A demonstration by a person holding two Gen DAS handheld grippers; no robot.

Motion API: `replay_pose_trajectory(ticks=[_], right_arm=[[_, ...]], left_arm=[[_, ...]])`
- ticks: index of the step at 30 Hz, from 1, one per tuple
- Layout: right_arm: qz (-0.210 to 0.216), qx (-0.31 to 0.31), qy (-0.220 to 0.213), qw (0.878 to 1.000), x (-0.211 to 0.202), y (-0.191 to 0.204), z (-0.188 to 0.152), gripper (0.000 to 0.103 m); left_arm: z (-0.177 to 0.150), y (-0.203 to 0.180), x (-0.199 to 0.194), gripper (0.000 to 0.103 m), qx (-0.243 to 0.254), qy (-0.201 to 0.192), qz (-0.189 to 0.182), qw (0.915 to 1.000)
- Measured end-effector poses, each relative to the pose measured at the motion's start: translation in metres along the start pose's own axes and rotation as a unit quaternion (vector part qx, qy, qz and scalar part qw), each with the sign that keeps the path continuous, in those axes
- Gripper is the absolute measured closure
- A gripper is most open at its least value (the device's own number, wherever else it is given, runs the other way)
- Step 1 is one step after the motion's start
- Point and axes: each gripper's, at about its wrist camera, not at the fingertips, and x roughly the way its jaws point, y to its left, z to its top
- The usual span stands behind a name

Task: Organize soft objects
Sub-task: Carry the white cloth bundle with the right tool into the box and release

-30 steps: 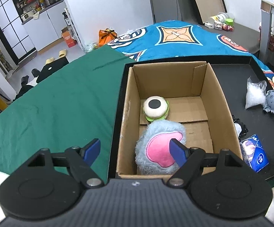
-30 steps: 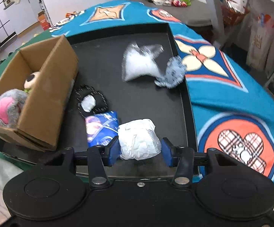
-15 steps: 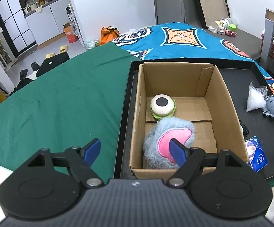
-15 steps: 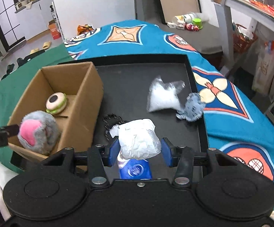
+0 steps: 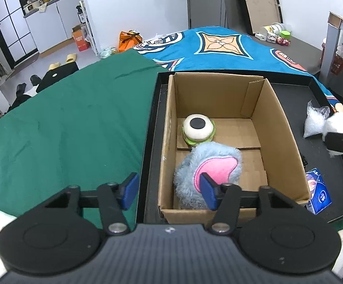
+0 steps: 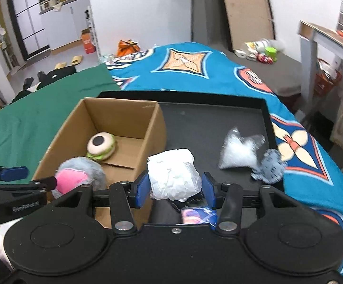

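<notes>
A cardboard box [image 5: 278,123] [image 6: 152,127] stands at the left of the black tray [image 5: 290,87] [image 6: 207,123]. Inside it lie a burger-like eye plush [image 5: 198,130] [image 6: 101,146] and a fluffy blue-grey toy with a pink patch [image 5: 209,165] [image 6: 79,175]. My left gripper [image 5: 169,194] [image 6: 33,177] hovers over the box's near left corner. Its jaws are closing with nothing pressed between them. My right gripper [image 6: 173,188] is shut on a white wrapped bundle [image 6: 173,175] [image 5: 337,120], held above the tray just right of the box.
On the tray's right part lie a clear bag of white stuffing [image 6: 237,151] [image 5: 313,123], a small grey-blue plush [image 6: 269,165] and a blue tissue pack [image 5: 318,194] [image 6: 198,214]. Green cloth [image 5: 65,123] lies left of the tray, a patterned blue blanket [image 6: 195,71] behind.
The right gripper has risen and moved left toward the box with the white bundle in it. The left gripper's jaws have narrowed above the fluffy toy; that hand has hardly shifted.
</notes>
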Motion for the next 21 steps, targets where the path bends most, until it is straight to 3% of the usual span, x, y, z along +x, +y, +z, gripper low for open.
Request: replay_pose_trajectory(ticks=[11, 21], right_arm=[[0.023, -0.045, -0.022, 0.998, 0.009, 0.035, 0.016, 0.057], [0.026, -0.082, -0.019, 0.996, 0.024, 0.058, 0.026, 0.056]], left_arm=[[-0.002, 0.009, 0.007, 0.073, -0.013, 0.003, -0.016, 0.9998], [-0.003, 0.012, 0.016, 0.078, -0.013, 0.008, -0.018, 0.9997]])
